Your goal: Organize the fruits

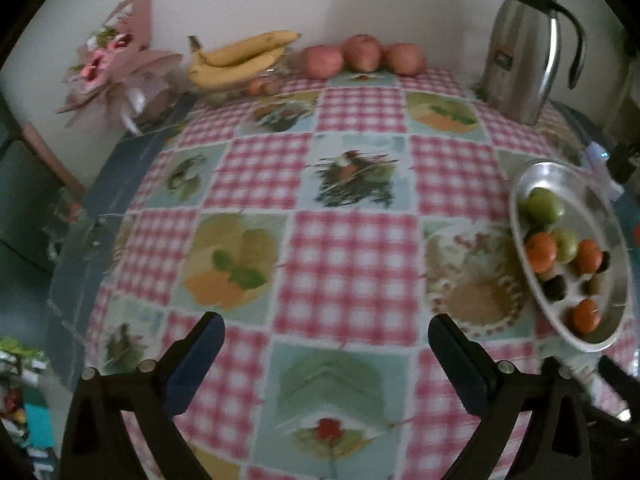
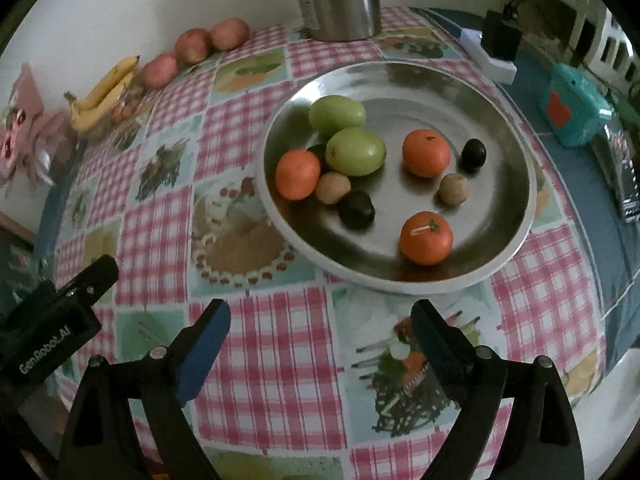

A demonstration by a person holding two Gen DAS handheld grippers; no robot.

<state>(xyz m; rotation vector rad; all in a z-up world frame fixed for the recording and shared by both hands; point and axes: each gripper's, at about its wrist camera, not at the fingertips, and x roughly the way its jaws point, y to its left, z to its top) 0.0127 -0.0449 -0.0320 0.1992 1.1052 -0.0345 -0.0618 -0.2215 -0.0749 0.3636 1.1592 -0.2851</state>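
A round metal plate (image 2: 420,92) on the checked tablecloth holds three oranges (image 2: 426,238), two green fruits (image 2: 355,151), small brown fruits (image 2: 453,189) and dark ones (image 2: 356,210). My right gripper (image 2: 320,308) hangs open just in front of the plate's near rim, with nothing between its fingers. My left gripper (image 1: 326,320) is open wide over bare cloth, and the plate (image 1: 560,168) lies to its right. Along the far wall lie a bunch of bananas (image 1: 240,60) and three red apples (image 1: 362,54).
A steel jug (image 1: 520,60) stands at the back right, behind the plate. A pink bouquet (image 1: 116,60) sits at the back left corner. A teal packet (image 2: 572,108) and a white box (image 2: 488,56) lie right of the plate. The left gripper's black housing (image 2: 52,332) shows at the lower left.
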